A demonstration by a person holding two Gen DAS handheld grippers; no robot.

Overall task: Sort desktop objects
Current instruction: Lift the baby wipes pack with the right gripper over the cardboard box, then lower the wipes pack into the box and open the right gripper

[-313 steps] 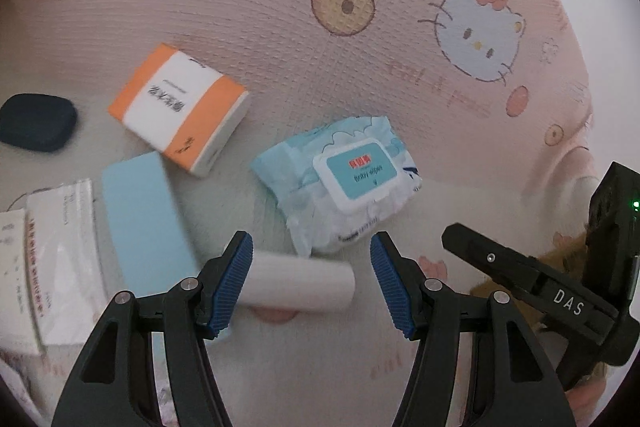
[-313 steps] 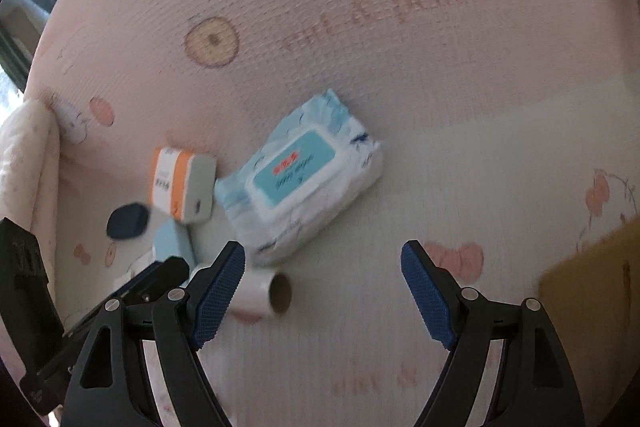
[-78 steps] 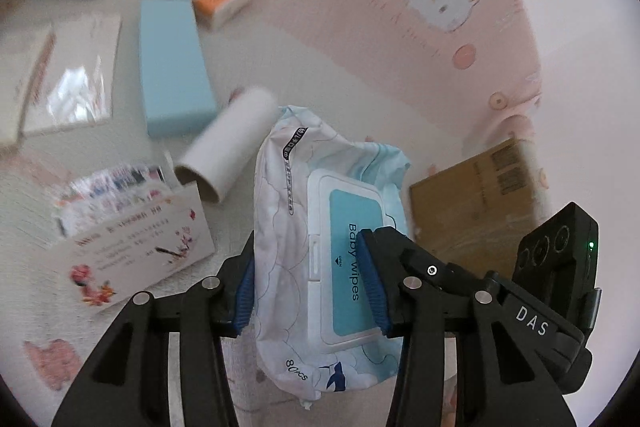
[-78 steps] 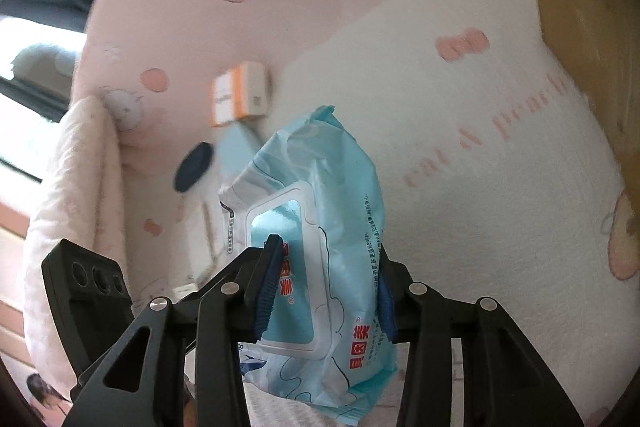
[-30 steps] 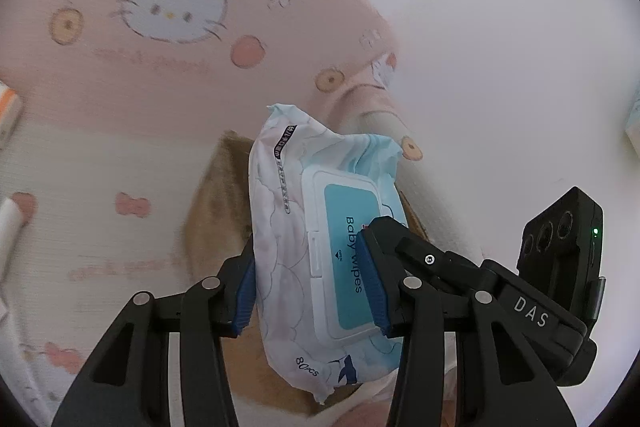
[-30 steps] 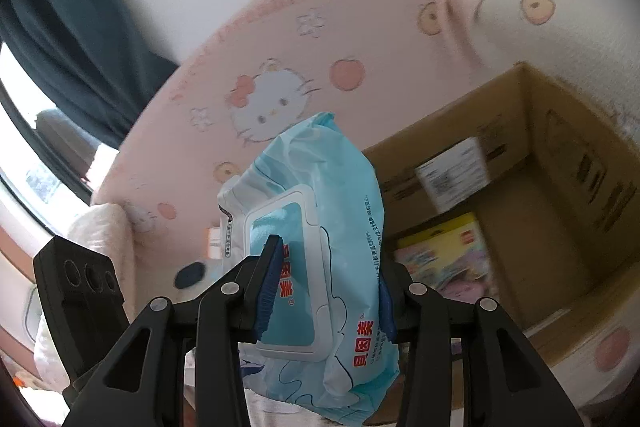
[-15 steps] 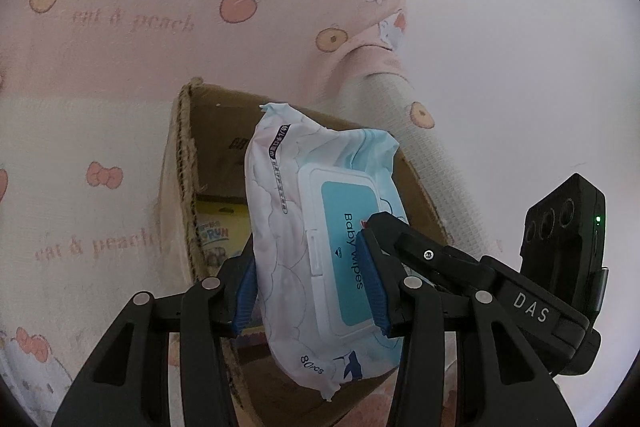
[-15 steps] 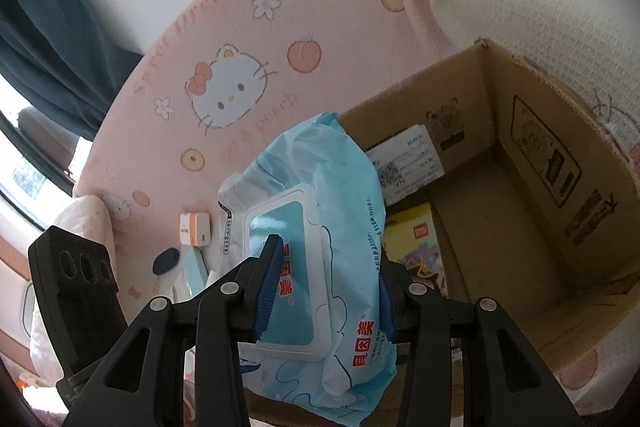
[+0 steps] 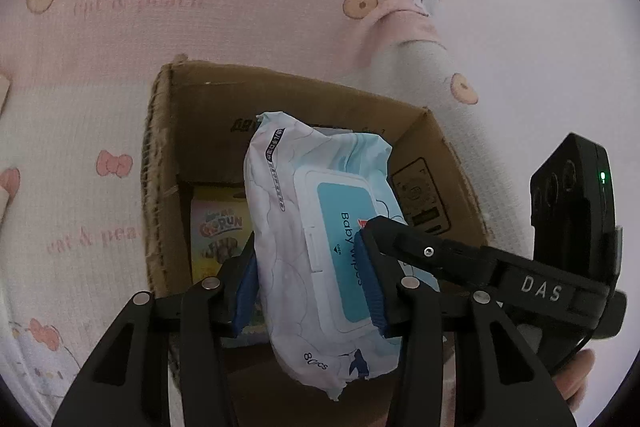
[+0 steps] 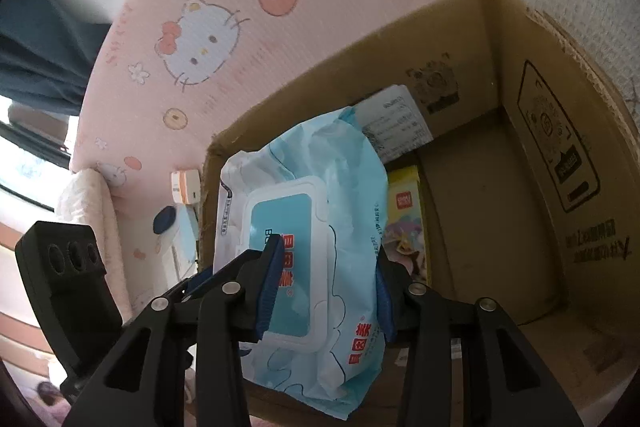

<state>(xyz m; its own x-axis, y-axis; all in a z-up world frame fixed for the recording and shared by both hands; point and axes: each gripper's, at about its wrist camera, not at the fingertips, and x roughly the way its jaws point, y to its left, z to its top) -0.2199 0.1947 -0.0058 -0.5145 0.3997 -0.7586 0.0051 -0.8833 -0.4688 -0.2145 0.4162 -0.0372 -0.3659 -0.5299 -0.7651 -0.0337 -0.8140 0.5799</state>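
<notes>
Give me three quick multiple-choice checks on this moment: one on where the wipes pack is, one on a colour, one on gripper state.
1. Where is the baby wipes pack?
A. Lying on the floor of the box
B. Held up over the open cardboard box
C. Flat on the pink blanket

2. What colour is the panel on the pack's flip lid?
A. Orange
B. Yellow
C. Teal blue

3. What are the grippers doing?
A. Both are clamped on the pack
B. Only the left holds it
C. Both are open

Answers:
1 B: the box interior shows behind and below the pack.
2 C: the white-rimmed lid has a teal panel reading "Baby wipes".
3 A: the left gripper and right gripper each press blue pads against the pack's sides.
</notes>
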